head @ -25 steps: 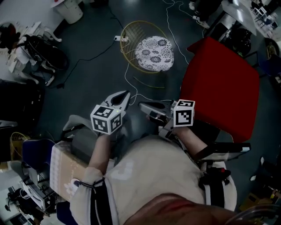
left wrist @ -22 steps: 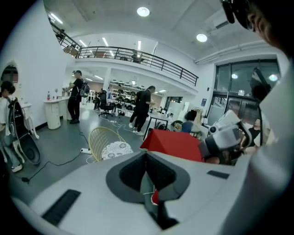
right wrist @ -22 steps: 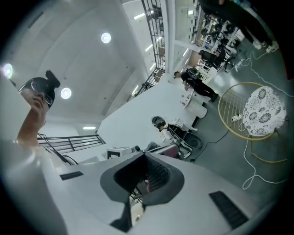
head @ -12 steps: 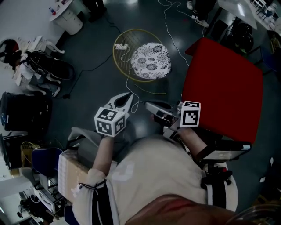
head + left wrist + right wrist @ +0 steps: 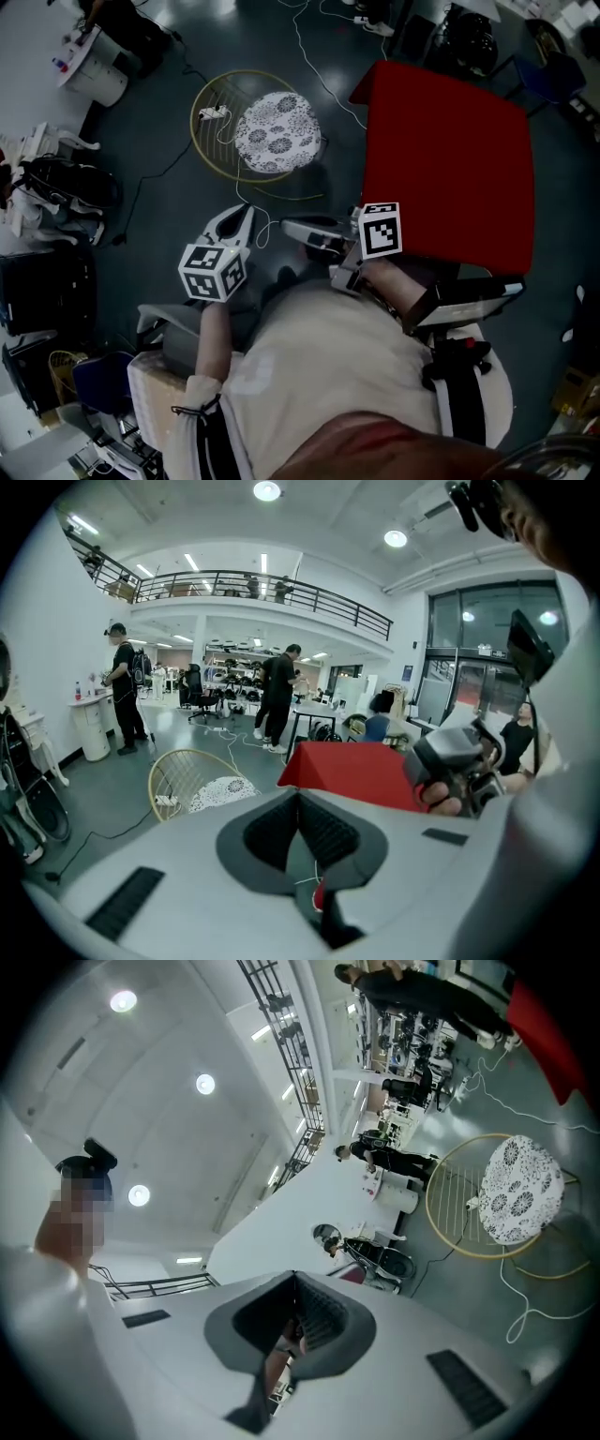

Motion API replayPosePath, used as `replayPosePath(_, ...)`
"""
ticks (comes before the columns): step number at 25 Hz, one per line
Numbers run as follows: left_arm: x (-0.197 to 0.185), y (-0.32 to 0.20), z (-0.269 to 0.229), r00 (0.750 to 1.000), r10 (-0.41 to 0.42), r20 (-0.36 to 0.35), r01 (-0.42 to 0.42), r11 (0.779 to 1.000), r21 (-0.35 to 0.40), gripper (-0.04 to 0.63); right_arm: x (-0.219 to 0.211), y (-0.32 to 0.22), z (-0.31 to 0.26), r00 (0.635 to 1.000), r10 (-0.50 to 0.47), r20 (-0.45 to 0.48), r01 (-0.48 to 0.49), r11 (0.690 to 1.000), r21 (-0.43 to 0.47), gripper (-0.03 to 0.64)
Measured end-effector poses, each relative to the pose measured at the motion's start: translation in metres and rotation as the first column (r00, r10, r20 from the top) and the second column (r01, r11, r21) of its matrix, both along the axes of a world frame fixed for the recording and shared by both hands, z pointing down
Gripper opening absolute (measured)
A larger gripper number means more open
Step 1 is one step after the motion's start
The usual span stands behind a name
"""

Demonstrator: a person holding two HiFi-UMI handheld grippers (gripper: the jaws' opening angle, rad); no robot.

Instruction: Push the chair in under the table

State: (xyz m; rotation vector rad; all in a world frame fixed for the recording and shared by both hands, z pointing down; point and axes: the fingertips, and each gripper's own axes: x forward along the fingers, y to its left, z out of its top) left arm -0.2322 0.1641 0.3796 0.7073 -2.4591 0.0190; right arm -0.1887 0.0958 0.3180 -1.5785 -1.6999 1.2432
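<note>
— Wire chair, where?
— Ahead of the left tongs, untouched; red counter right of the right tongs. Both pairs closed, empty. Reaching it comes next, I'd judge.

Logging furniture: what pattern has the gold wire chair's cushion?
Round cushion: dark flowers on white; head view.

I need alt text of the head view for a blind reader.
From above: a person holds the left gripper and the right gripper, both shut and empty, over a dark floor. Ahead stand a wire chair and a red table, apart.
</note>
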Motion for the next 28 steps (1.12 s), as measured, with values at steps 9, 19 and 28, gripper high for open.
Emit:
replayPosePath(9,-0.029,0.038,0.0,0.999,-0.011,0.033,0.012,1.0,-0.012,0.008,-0.029,0.015,0.003,0.996,0.08,-0.026,-0.08,0.996,0.026,0.011)
replayPosePath(19,-0.1,0.103,-0.001,0.999,-0.002,0.046,0.001,1.0,0.026,0.008,-0.084,0.081,0.004,0.988,0.14,0.071,-0.151,0.97,0.191,0.011)
replayPosePath(28,-0.145,0.226,0.02,0.994,-0.104,-0.015,0.104,0.994,0.034,0.008,-0.12,0.165,-0.005,0.986,0.145,0.082,-0.16,0.959,0.233,0.011)
